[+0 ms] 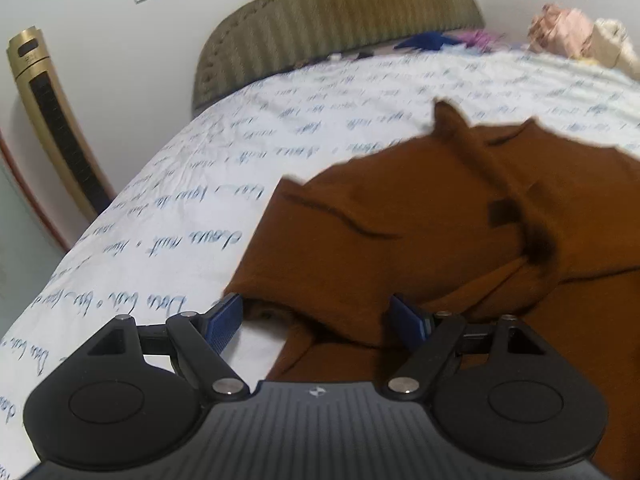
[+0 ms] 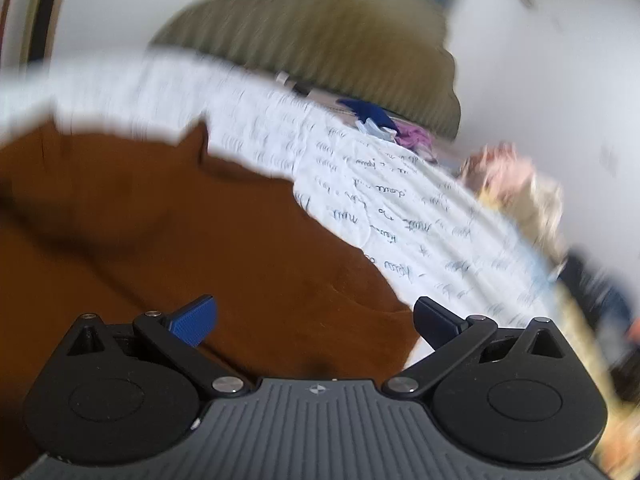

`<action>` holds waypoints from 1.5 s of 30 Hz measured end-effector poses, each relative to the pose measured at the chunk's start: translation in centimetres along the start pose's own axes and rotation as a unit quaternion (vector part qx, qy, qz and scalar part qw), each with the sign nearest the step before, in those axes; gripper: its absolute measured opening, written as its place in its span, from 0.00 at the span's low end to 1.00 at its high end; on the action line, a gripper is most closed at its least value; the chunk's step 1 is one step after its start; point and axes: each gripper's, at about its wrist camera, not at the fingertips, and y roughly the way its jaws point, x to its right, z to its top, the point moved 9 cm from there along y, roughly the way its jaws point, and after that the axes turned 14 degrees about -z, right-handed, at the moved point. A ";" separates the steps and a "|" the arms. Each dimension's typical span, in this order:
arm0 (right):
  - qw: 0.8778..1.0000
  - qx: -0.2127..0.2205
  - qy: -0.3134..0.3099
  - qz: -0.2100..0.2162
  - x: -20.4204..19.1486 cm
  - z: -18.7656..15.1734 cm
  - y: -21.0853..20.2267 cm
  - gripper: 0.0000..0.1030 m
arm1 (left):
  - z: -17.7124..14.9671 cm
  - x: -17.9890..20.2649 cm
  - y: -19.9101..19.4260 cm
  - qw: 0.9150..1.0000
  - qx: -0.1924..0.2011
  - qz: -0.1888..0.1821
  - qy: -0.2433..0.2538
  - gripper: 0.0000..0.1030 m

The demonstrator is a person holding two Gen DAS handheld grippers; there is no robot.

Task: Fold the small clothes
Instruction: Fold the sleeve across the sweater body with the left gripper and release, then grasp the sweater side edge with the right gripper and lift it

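A brown garment (image 1: 420,220) lies crumpled on a white bed sheet with blue script (image 1: 180,208). My left gripper (image 1: 318,320) is open, its blue pads either side of the garment's near left edge, which bunches between them. In the right wrist view the same brown garment (image 2: 200,248) fills the lower left, blurred by motion. My right gripper (image 2: 316,320) is open over the garment's near right corner, with nothing held between the pads.
An olive ribbed headboard (image 1: 340,16) stands at the far end of the bed. A gold tower fan (image 1: 52,120) stands left by the wall. Dark blue and purple clothes (image 2: 384,120) and a pink-cream pile (image 1: 580,36) lie near the headboard.
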 end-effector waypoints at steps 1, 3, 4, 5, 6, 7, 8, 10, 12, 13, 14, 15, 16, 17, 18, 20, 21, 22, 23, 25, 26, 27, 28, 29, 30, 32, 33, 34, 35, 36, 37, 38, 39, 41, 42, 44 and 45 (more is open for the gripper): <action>0.998 -0.004 0.041 0.040 0.1 0.5 -0.2 1.00 | 0.4 0.2 -0.2 1.000 0.004 0.000 0.002 0.78; 0.989 -0.018 0.097 0.113 -0.8 1.9 -0.3 1.00 | 1.4 0.2 -0.2 1.000 0.010 0.015 0.001 0.78; 0.986 -0.016 0.100 0.132 -1.7 2.8 -0.2 1.00 | 1.8 -0.1 -0.1 1.000 0.012 0.024 -0.005 0.78; 0.986 -0.005 0.090 0.141 -2.7 3.8 0.0 1.00 | 2.2 -0.4 0.1 0.999 0.012 0.030 -0.011 0.78; 0.988 0.006 0.071 0.140 -3.8 4.9 0.3 1.00 | 2.3 -0.6 0.5 0.999 0.006 0.032 -0.016 0.78; 0.990 0.007 0.054 0.134 -5.0 5.8 1.0 1.00 | 2.3 -0.7 1.2 0.999 -0.010 0.031 -0.015 0.78; 0.991 0.000 0.042 0.130 -6.2 6.7 1.9 1.00 | 2.0 -0.6 1.9 0.999 -0.027 0.029 -0.013 0.78; 0.989 -0.018 0.024 0.141 -8.6 7.9 3.8 0.99 | 1.2 -0.4 2.6 0.998 -0.046 0.030 -0.007 0.78; 0.987 -0.037 0.007 0.155 -10.7 8.2 4.6 0.90 | 0.7 0.1 2.3 0.998 -0.040 0.037 0.013 0.78; 0.986 -0.037 -0.002 0.164 -11.3 7.9 4.4 0.84 | 0.5 0.3 2.2 0.998 -0.036 0.041 0.022 0.78; 0.984 -0.036 -0.011 0.174 -12.0 7.7 4.3 0.77 | 0.3 0.5 2.1 0.998 -0.034 0.044 0.029 0.78; 0.983 -0.040 -0.016 0.180 -12.6 7.4 4.5 0.73 | 0.2 0.7 2.1 0.998 -0.034 0.046 0.033 0.78; 0.982 -0.049 -0.021 0.183 -13.1 7.0 4.6 0.59 | 0.1 0.7 2.1 0.998 -0.034 0.047 0.034 0.78; 0.981 -0.056 -0.026 0.183 -13.4 6.5 4.5 0.36 | 0.1 0.8 2.1 0.998 -0.033 0.047 0.035 0.78; 0.980 -0.063 -0.030 0.184 -13.7 6.1 4.6 0.24 | 0.2 0.8 2.0 0.998 -0.032 0.047 0.034 0.78; 0.980 -0.067 -0.016 0.185 -13.5 5.5 4.6 0.07 | 0.3 0.7 1.7 0.998 -0.028 0.042 0.026 0.78; 0.981 -0.059 -0.003 0.182 -12.7 5.4 4.2 0.07 | 0.4 0.6 1.5 0.999 -0.025 0.038 0.021 0.78; 0.982 -0.048 0.013 0.182 -11.8 5.2 3.4 0.07 | 0.5 0.5 1.2 0.999 -0.019 0.032 0.015 0.78; 0.981 -0.035 0.033 0.187 -10.9 5.1 2.7 0.05 | 0.6 0.5 1.0 1.000 -0.014 0.026 0.009 0.78; 0.977 -0.011 0.073 0.198 -8.6 4.9 1.0 0.05 | 0.9 0.5 0.6 1.000 -0.005 0.019 0.001 0.78; 0.977 -0.001 0.087 0.196 -7.5 4.8 0.2 0.05 | 1.1 0.5 0.4 1.000 -0.001 0.014 -0.002 0.78; 0.977 0.011 0.097 0.192 -6.4 4.5 -0.6 0.05 | 1.2 0.6 0.1 1.000 0.002 0.008 -0.003 0.78; 0.976 0.021 0.104 0.189 -5.4 4.0 -1.4 0.05 | 1.4 0.8 -0.2 1.000 0.006 -0.001 -0.004 0.78; 0.976 0.026 0.111 0.186 -4.5 3.4 -2.0 0.05 | 1.5 1.1 -0.5 1.000 0.011 -0.011 -0.003 0.78; 0.976 0.024 0.118 0.183 -3.6 2.5 -2.5 0.05 | 1.5 1.5 -0.8 1.000 0.014 -0.021 0.001 0.78; 0.974 0.004 0.130 0.184 -2.3 0.5 -2.8 0.05 | 1.3 2.1 -1.1 0.999 0.014 -0.036 0.010 0.78; 0.972 -0.011 0.138 0.188 -1.8 -0.7 -2.8 0.05 | 1.1 2.4 -1.2 0.999 0.012 -0.043 0.012 0.78; 0.970 -0.030 0.147 0.193 -1.4 -1.8 -2.6 0.07 | 0.9 2.6 -1.3 0.999 0.010 -0.049 0.014 0.78; 0.965 -0.051 0.163 0.200 -1.1 -2.9 -2.3 0.16 | 0.6 2.8 -1.3 0.998 0.007 -0.056 0.017 0.78; 0.957 -0.072 0.185 0.212 -0.7 -3.9 -1.8 0.21 | 0.5 3.0 -1.2 0.998 0.004 -0.060 0.017 0.78; 0.950 -0.085 0.205 0.219 -0.4 -4.5 -1.3 0.34 | 0.3 3.1 -1.2 0.998 0.002 -0.060 0.017 0.78; 0.942 -0.093 0.228 0.226 -0.1 -4.9 -1.0 0.45 | 0.2 3.2 -1.2 0.998 0.002 -0.057 0.018 0.78; 0.935 -0.097 0.253 0.231 0.3 -5.0 -0.6 0.45 | 0.2 3.1 -1.2 0.998 0.003 -0.053 0.018 0.78; 0.927 -0.087 0.280 0.236 0.9 -4.7 -0.3 0.45 | 0.2 2.9 -1.4 0.999 0.004 -0.047 0.016 0.78; 0.925 -0.078 0.288 0.235 1.2 -4.3 0.0 0.45 | 0.2 2.8 -1.4 0.999 0.004 -0.048 0.013 0.78; 0.924 -0.076 0.292 0.234 1.3 -3.7 1.0 0.45 | 0.2 2.8 -1.4 0.998 0.002 -0.054 0.007 0.78; 0.922 -0.080 0.293 0.241 1.1 -3.4 1.6 0.45 | 0.2 2.9 -1.5 0.998 0.002 -0.057 0.006 0.78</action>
